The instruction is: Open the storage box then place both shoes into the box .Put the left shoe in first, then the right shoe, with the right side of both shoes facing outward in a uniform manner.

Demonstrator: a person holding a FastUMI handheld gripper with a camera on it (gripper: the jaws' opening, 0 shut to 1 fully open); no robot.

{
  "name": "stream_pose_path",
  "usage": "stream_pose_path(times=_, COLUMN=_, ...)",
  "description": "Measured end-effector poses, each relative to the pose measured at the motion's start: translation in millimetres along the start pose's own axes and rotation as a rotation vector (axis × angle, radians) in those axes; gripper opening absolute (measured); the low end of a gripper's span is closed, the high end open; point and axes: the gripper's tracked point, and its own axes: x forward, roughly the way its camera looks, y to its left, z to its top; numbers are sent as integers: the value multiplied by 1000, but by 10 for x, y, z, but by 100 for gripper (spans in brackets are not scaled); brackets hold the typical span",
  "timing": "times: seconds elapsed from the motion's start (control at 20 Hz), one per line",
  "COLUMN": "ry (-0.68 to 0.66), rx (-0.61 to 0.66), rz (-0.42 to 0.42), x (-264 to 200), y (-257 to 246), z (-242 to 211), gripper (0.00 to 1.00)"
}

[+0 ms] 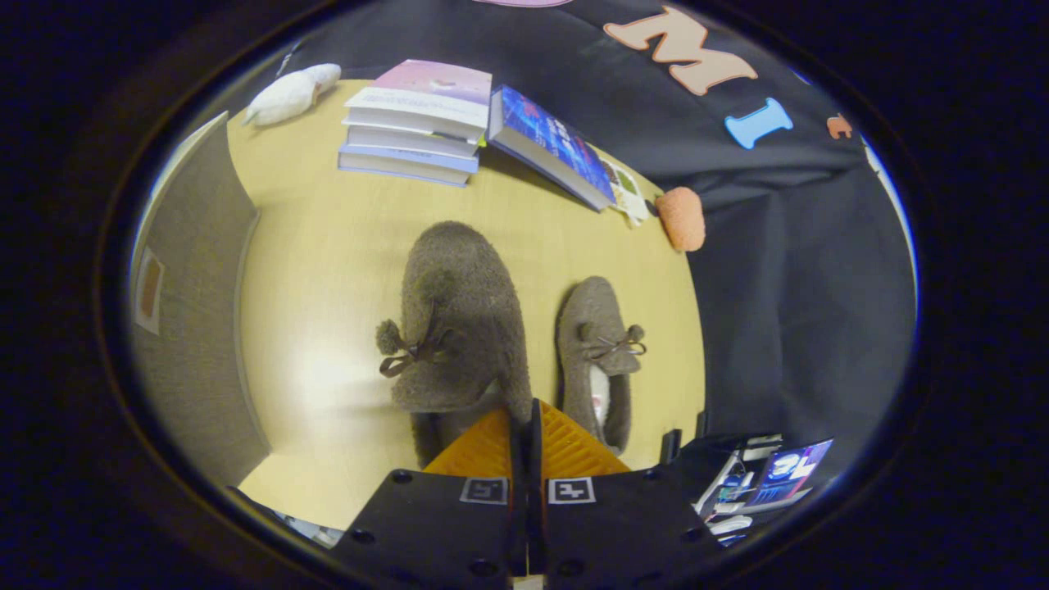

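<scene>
Brown fuzzy left shoe (459, 319) pinched at its heel by clenched hand-held gripper (524, 426), right shoe (594, 360) just beside on wooden table (328, 287)

1. I look down on a pale wooden tabletop (328, 270), with a soft glare of light on it.
2. At its far edge I see a stack of books (414, 123).
3. Just right of that stack a blue book (551, 146) lies alone.
4. Left of the stack rests a white plush toy (288, 94).
5. Black cloth (787, 270) hangs behind the stack and runs on to its right.
</scene>
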Motion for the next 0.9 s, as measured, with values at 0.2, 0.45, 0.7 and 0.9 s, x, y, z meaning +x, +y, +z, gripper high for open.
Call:
stream_pose_path(times=0.2, ry=-23, rx=11, rz=-77, x=-361, y=-249, z=130, gripper=4)
stream_pose_path(times=0.45, ry=-74, rx=59, rz=-110, x=-947, y=-375, z=388, gripper=4)
stream_pose_path(times=0.7, ry=-173, rx=91, rz=-50, x=-1673, y=-68, z=820, gripper=4)
stream_pose_path(times=0.9, ry=-198, rx=114, rz=128, x=-2132, y=632, z=961, gripper=4)
